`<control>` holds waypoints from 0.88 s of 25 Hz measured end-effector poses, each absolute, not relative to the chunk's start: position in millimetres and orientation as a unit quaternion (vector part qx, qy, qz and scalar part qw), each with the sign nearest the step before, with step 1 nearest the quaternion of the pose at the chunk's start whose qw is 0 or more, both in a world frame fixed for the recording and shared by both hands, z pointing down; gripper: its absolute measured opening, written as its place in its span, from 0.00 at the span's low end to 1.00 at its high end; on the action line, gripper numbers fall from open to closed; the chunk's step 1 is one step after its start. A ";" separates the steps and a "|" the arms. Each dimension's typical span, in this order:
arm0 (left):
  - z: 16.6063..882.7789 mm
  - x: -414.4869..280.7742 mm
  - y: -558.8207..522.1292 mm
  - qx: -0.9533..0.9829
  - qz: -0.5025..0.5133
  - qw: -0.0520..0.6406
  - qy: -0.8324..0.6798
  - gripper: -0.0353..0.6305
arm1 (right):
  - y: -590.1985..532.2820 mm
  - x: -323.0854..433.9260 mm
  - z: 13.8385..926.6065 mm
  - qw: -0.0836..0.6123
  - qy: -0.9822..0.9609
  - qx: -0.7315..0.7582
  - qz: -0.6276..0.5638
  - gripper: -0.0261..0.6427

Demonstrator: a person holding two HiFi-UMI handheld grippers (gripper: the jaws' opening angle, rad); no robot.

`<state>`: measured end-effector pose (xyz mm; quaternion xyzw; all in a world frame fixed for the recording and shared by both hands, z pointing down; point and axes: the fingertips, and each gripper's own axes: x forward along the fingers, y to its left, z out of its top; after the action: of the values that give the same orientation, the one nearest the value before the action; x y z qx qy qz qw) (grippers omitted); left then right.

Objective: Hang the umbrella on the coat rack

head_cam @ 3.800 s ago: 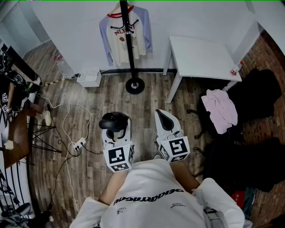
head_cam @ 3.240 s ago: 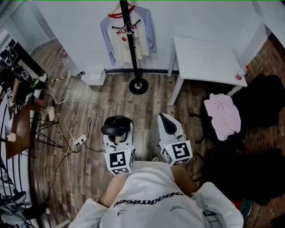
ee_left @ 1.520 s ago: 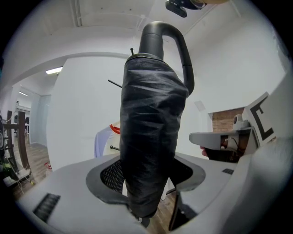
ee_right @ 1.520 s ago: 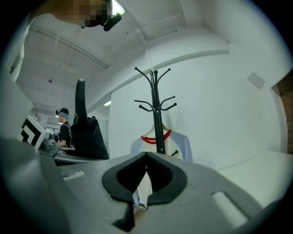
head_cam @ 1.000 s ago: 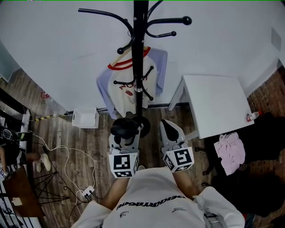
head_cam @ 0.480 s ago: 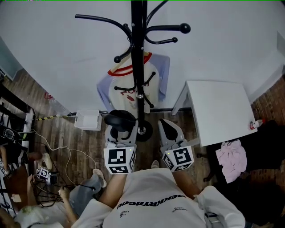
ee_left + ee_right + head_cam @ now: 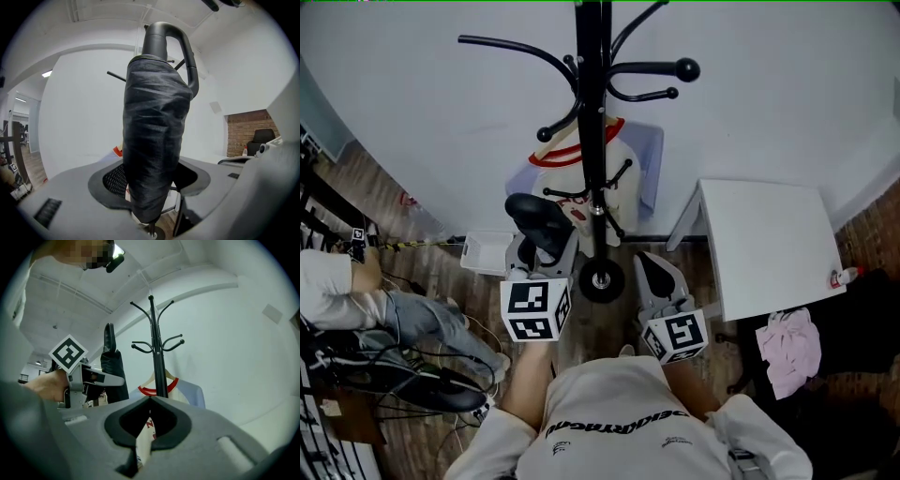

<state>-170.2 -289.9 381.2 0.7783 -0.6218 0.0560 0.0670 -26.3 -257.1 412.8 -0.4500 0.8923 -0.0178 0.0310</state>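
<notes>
A folded black umbrella [image 7: 154,140] stands upright between the jaws of my left gripper [image 7: 150,187], which is shut on its sleeve; the hooked handle [image 7: 166,42] points up. In the head view the umbrella [image 7: 534,220] sits just left of the black coat rack [image 7: 592,141], below its left hook arm [image 7: 511,47]. The right gripper view shows the umbrella [image 7: 111,362] left of the coat rack [image 7: 157,357]. My right gripper [image 7: 661,281] is shut and empty, right of the rack base [image 7: 602,279].
A white and blue shirt [image 7: 623,173] hangs on a hanger on the rack. A white table [image 7: 769,239] stands to the right, with pink cloth [image 7: 792,342] beyond it. A seated person [image 7: 384,309] and cables lie at left, near a white box [image 7: 483,253].
My left gripper has risen with the umbrella and shifted left, nearer the rack's hooks. The right gripper has barely moved. The person at the left edge has shifted further into view.
</notes>
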 end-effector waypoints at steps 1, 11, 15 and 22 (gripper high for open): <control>378.8 -171.5 -294.0 0.778 0.058 0.066 -0.623 0.43 | -258.9 -25.5 412.7 0.031 0.892 -0.450 -0.017 0.03; 360.4 -179.6 -327.4 0.772 0.079 0.067 -0.627 0.43 | -269.0 -18.2 408.3 0.034 0.893 -0.449 -0.010 0.04; 361.1 -183.0 -341.3 0.769 0.093 0.074 -0.628 0.44 | -270.9 -12.8 406.1 0.035 0.891 -0.452 -0.008 0.03; 369.4 -191.3 -363.3 0.762 0.109 0.090 -0.631 0.44 | -273.8 -2.4 404.5 0.039 0.886 -0.462 -0.008 0.03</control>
<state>-191.3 -363.3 369.4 0.7624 -0.6314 0.1090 0.0898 -2.4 -273.8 404.5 -0.4616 0.8862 -0.0077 0.0387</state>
